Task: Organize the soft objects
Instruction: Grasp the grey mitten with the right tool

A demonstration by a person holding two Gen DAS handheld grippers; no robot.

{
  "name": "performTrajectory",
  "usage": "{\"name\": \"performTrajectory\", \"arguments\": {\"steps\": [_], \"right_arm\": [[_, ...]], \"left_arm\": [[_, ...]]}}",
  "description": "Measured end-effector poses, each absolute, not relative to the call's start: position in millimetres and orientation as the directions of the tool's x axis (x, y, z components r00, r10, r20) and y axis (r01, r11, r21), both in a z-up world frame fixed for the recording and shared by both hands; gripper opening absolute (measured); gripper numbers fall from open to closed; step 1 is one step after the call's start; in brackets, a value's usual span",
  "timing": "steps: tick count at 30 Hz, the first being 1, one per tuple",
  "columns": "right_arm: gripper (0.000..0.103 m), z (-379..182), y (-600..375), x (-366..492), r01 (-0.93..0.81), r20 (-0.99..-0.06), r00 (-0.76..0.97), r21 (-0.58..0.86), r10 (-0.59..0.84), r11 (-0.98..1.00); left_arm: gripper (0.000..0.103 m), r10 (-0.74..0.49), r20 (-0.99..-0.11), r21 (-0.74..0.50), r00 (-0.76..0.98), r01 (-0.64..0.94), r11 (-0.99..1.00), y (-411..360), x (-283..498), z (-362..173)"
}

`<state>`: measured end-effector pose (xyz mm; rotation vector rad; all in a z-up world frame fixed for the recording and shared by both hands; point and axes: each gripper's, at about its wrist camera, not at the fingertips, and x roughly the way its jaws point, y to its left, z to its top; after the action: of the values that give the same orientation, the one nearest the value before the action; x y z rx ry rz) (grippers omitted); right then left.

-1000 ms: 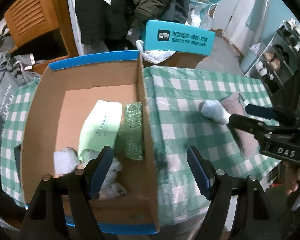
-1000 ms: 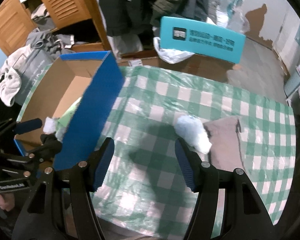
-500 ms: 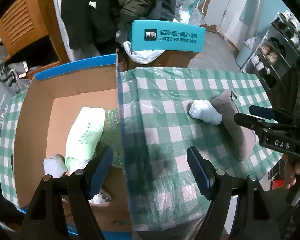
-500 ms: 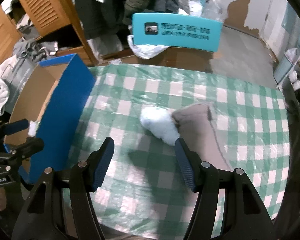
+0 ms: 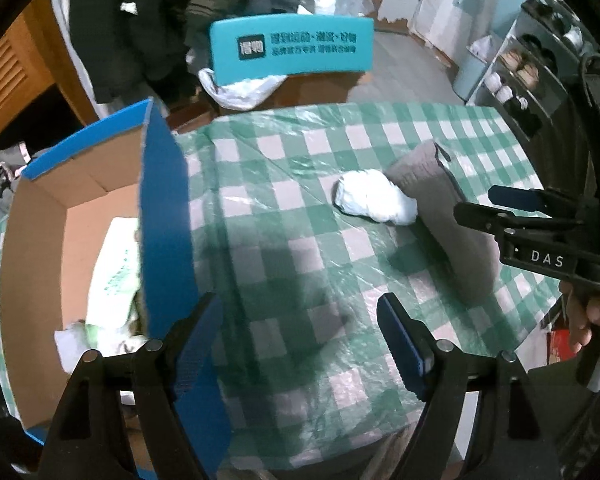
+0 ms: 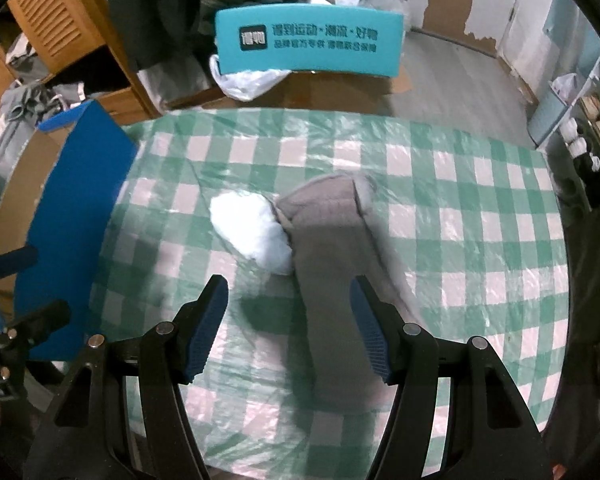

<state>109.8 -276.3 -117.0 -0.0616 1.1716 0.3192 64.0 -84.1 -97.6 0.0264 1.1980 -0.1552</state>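
Note:
A white fluffy ball [image 6: 252,228] lies on the green checked tablecloth [image 6: 460,220], touching a long grey soft piece [image 6: 332,248] to its right. Both also show in the left wrist view, the ball [image 5: 374,197] and the grey piece [image 5: 448,216]. An open cardboard box with blue outer walls [image 5: 164,216] stands at the table's left and holds a pale green pouch [image 5: 114,280] and white soft items. My right gripper [image 6: 288,320] is open and empty, just above the near part of the grey piece. My left gripper [image 5: 300,340] is open and empty over the cloth beside the box wall.
A teal chair back with printed text [image 6: 308,40] stands behind the table, with a white plastic bag [image 6: 248,80] under it. Dark coats hang behind. A wooden cabinet [image 6: 56,12] is at the back left. Shelves with small items [image 5: 540,80] are at the right.
Both grippers have moved right. The left gripper left the box and is now over the cloth. The right gripper now stands over the ball and grey piece. Both stay open.

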Motion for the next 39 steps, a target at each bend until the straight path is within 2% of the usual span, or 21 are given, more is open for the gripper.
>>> {"name": "performTrajectory", "arguments": {"steps": [10,20,33,34,35,37,39], "right_arm": [[0.063,-153.2,-287.8,118.8,-0.266,-0.944,0.289,0.080,0.159,0.961],[0.063,-188.7,-289.2,124.2,-0.257,-0.967,0.223,0.064,0.123,0.964],[0.063,-208.6,-288.6,126.1,-0.261,-0.969,0.240,-0.003,0.062,0.965],[0.062,-209.5,-290.1,126.2,-0.259,-0.969,0.238,0.001,0.065,0.966],[0.056,-209.6,-291.4,126.6,-0.257,-0.969,0.241,-0.003,0.061,0.966],[0.043,-209.6,-292.5,128.0,-0.252,-0.968,0.248,-0.017,0.048,0.968],[0.024,-206.8,-297.7,129.1,-0.239,-0.965,0.253,0.003,0.065,0.971]], "left_arm": [[0.081,-0.150,-0.943,-0.126,0.296,0.099,0.987,-95.3,82.9,-130.9],[0.081,-0.147,-0.956,-0.125,0.255,0.098,0.987,-105.5,95.4,-154.6],[0.081,-0.163,-0.964,-0.148,0.209,0.084,0.985,-108.3,114.4,-179.3],[0.081,-0.164,-0.965,-0.150,0.206,0.081,0.985,-107.5,115.3,-179.9],[0.081,-0.168,-0.965,-0.155,0.202,0.076,0.985,-107.0,116.2,-180.7],[0.081,-0.176,-0.964,-0.164,0.200,0.071,0.984,-106.8,117.5,-181.3],[0.081,-0.179,-0.963,-0.168,0.202,0.070,0.983,-107.3,118.2,-180.7]]}}
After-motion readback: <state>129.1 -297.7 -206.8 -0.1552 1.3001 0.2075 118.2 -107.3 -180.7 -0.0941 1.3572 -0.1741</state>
